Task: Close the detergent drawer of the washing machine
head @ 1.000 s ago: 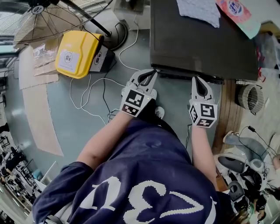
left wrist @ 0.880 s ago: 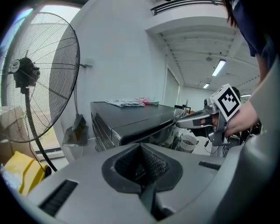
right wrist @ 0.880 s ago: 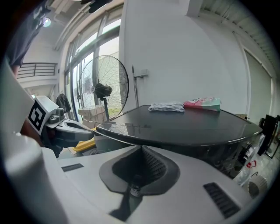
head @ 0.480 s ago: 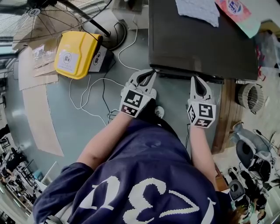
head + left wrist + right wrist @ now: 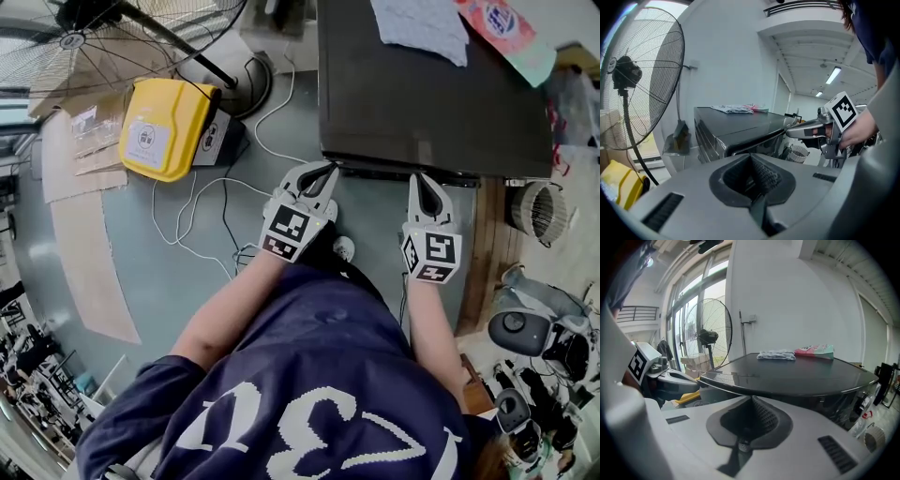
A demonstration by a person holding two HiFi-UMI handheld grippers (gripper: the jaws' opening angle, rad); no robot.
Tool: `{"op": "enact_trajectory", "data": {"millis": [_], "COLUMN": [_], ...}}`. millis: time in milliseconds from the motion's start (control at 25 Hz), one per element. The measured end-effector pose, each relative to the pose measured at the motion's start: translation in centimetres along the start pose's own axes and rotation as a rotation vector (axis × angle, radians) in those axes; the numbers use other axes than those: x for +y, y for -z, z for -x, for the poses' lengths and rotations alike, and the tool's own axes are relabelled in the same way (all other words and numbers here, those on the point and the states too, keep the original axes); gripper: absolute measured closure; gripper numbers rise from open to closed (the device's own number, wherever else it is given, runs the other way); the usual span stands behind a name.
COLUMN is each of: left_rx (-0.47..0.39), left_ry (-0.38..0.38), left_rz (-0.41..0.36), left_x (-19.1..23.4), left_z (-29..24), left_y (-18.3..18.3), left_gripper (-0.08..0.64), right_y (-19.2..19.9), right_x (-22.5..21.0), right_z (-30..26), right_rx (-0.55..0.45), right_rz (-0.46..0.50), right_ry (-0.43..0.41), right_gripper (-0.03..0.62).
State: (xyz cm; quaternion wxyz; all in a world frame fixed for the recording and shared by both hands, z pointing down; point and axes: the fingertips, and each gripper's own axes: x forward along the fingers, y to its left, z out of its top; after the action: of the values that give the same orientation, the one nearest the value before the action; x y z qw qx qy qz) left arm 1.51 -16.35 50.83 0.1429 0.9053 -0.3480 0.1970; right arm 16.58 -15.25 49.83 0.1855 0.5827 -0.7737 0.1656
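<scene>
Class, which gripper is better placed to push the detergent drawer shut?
Probably left: the left gripper, jaws shut, points at the washing machine's front left corner, where drawers usually sit; the right gripper, shut, faces mid-front. The drawer isn't clearly visible.

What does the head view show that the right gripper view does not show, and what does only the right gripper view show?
Only the head view: the person's blue shirt and the white cables on the floor, seen from above.
Only the right gripper view: the tall windows behind the fan.
Both: the dark washer top, with the cloth and the packet lying on it, the fan, and the left gripper held near the washer's front edge.
</scene>
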Motion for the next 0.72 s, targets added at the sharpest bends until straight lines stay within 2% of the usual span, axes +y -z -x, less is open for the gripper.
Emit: {"op": "enact_trajectory", "data": {"millis": [320,520,720], "left_rx": [0.002,0.009,0.026], "left_ry": [0.01,-0.012,0.007], "left_rz": [-0.017,0.013,-0.029], "left_x": [-0.1,0.8,0.5], "left_z": [-0.4,-1.2,-1.6], "left_y": [-0.2,-0.4,-0.5], "left_gripper": [0.543,0.544,0.543], "right_y": [-0.2,-0.4,0.6], "right_x": [-0.3,-0.4,-0.2], "right_z": [-0.2,-1.2,-1.9], "right_rx": [-0.008,-0.003,0.031], "right_rz": [-0.011,-0.017,-0.012], "right_ry": [0.011,0.019,0.002], "right_gripper": [0.575,0.577,0.575]}}
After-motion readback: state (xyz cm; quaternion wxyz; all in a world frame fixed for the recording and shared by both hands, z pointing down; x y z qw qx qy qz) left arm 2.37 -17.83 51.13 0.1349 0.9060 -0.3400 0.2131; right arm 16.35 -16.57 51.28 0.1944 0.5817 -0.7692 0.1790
